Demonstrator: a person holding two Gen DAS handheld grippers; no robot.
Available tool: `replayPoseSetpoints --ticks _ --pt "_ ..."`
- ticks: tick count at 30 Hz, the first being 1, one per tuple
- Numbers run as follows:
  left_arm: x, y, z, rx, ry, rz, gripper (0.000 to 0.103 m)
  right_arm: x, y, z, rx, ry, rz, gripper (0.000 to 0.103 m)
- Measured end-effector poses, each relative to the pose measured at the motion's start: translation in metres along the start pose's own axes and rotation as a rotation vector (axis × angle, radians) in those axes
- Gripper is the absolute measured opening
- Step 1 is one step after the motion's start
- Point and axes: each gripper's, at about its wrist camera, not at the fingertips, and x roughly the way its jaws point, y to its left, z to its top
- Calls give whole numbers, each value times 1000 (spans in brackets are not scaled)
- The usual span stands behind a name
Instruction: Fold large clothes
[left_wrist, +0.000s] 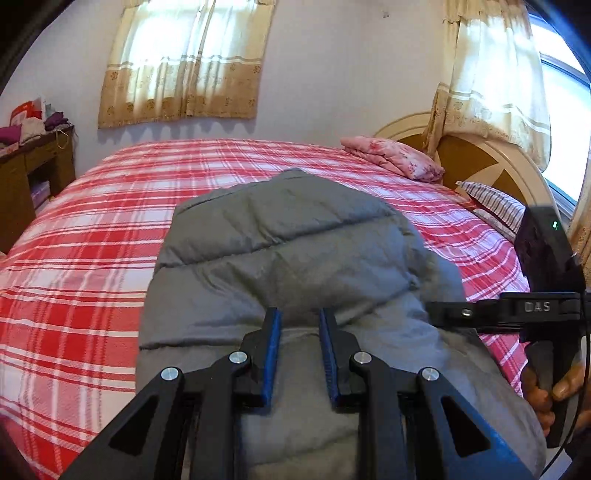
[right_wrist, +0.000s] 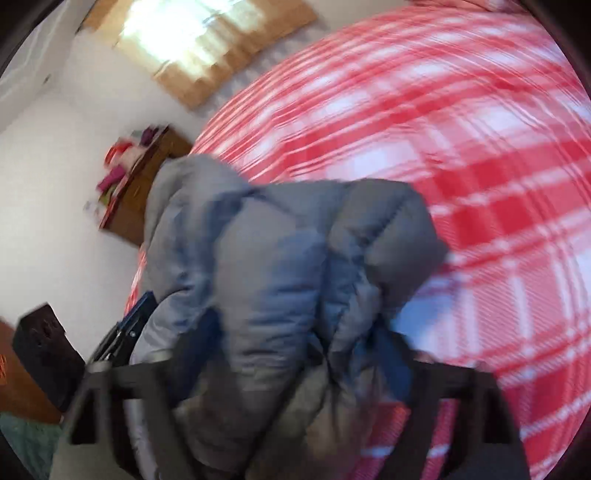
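1. Grey puffer jacket (left_wrist: 295, 251): lies on the red plaid bed cover (left_wrist: 85, 280), directly ahead of and beneath the left gripper (left_wrist: 300, 321). Its long axis runs straight away from that tool, toward the far side of the bed.
2. Left gripper: jaws parted, blue pads (left_wrist: 272, 354) resting on or just above the jacket's near end; nothing is pinched between them.
3. Right gripper (right_wrist: 295, 354): view blurred. A bunched fold of jacket (right_wrist: 288, 266) sits between its fingers and rises ahead of it; it appears clenched on the cloth.
4. Right tool as seen from the left wrist (left_wrist: 517, 314): just to the right of the jacket's near edge.
5. Judgement: the right gripper is the nearer, engaged one; the coming fold likely carries its bunch forward along the jacket's long axis.
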Motion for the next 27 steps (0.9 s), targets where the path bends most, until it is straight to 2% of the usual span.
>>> replayPoseSetpoints --ticks 2,5,7,8,10,12,15,20,24,27 --pt "-6 7 2 -6 -21 19 22 9 19 7 -36 -9 101 42" --pt "-14 18 4 -19 -68 37 22 34 37 16 -45 22 337 35" --pt "-18 22 5 -18 -98 61 22 60 35 19 8 60 467 32" --pt "-16 25 6 -20 -94 64 22 79 25 20 79 88 516 28" --pt "-8 26 9 -22 -67 43 22 106 2 18 182 104 574 20" --pt "4 20 13 -1 -41 7 22 112 -11 14 213 102 594 16" --pt "25 5 14 31 4 -55 22 108 -23 9 189 100 547 14" --pt "47 -16 1 39 41 -136 22 90 -57 -6 218 73 522 10" --pt "55 -31 -10 86 44 -120 22 86 -55 -7 208 75 467 9" --pt "62 -26 -12 64 70 -123 22 90 -46 0 198 87 424 10"
